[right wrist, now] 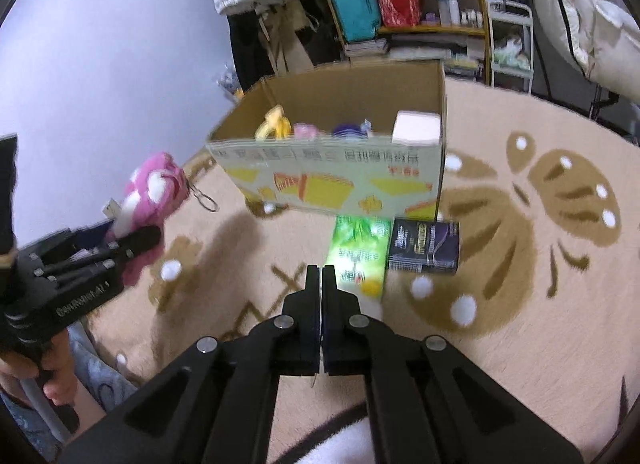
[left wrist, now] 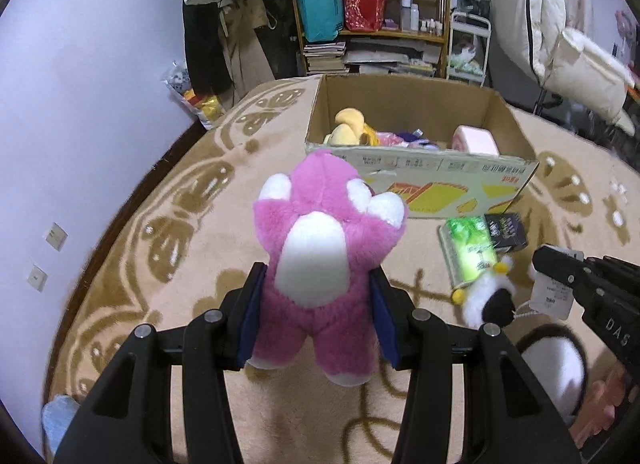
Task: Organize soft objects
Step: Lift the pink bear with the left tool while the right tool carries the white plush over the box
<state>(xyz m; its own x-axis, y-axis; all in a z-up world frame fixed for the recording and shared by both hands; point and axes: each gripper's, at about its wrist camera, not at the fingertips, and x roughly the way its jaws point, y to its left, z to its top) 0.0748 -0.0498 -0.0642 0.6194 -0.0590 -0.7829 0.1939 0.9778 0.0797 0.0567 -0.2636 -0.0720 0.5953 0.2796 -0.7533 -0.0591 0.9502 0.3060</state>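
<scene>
- Several soft toys already lie in the box (left wrist: 416, 167): a yellow plush (left wrist: 348, 125), a pink roll (left wrist: 474, 139) and purple bits between them
- The left gripper (left wrist: 318, 312) is clenched on the pink plush (left wrist: 320, 248), held above the rug (left wrist: 160, 264) just short of the box's near wall
- The right gripper (right wrist: 322, 284) has its jaws pressed together; nothing shows between them, though a string trails beneath
- Left to do, I judge: a black-and-white plush (left wrist: 488, 296) on the rug by the right gripper, and more fur near it
- A green pack (right wrist: 358, 252) and a dark box (right wrist: 426, 246) lie touching the carton's front
- The box mouth is open, with room over its left half; the near wall must be cleared
</scene>
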